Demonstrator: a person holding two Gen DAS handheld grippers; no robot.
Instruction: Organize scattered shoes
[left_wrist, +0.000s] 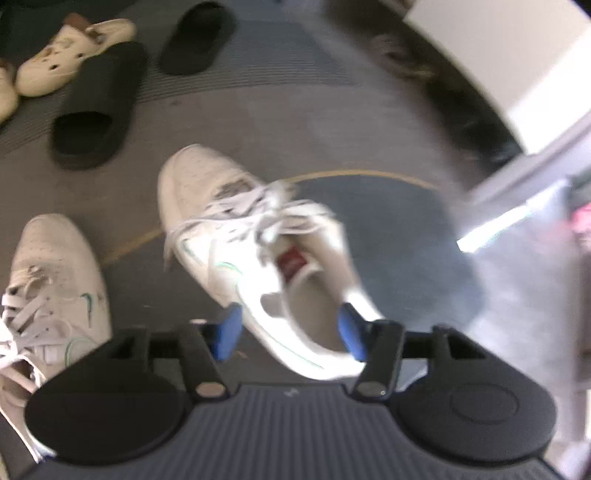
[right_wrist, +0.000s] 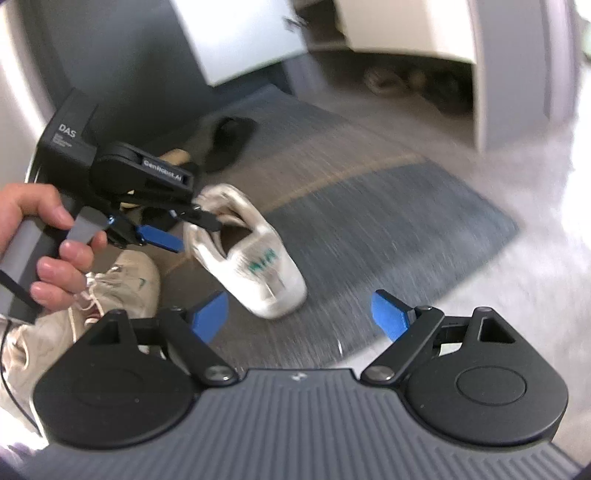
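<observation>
A white sneaker (left_wrist: 236, 229) with a green swoosh and a red tongue label stands on the grey mat (left_wrist: 388, 240). My left gripper (left_wrist: 290, 332) is over its heel end, jaws apart, one blue pad beside the outer wall and the other over the collar opening, neither pressing. In the right wrist view the same sneaker (right_wrist: 258, 266) rests on the mat (right_wrist: 369, 221) with the left gripper (right_wrist: 199, 236), held by a hand (right_wrist: 48, 236), at its collar. Its mate (left_wrist: 55, 280) lies to the left. My right gripper (right_wrist: 299, 314) hovers open and holds nothing, just right of the sneaker's heel.
Two black slides (left_wrist: 96, 107) (left_wrist: 199, 37) and cream clogs (left_wrist: 70, 51) lie at the mat's far left. A white cabinet (right_wrist: 406, 29) stands beyond the mat, with blurred shoes (right_wrist: 388, 79) under it. Pale floor borders the mat on the right.
</observation>
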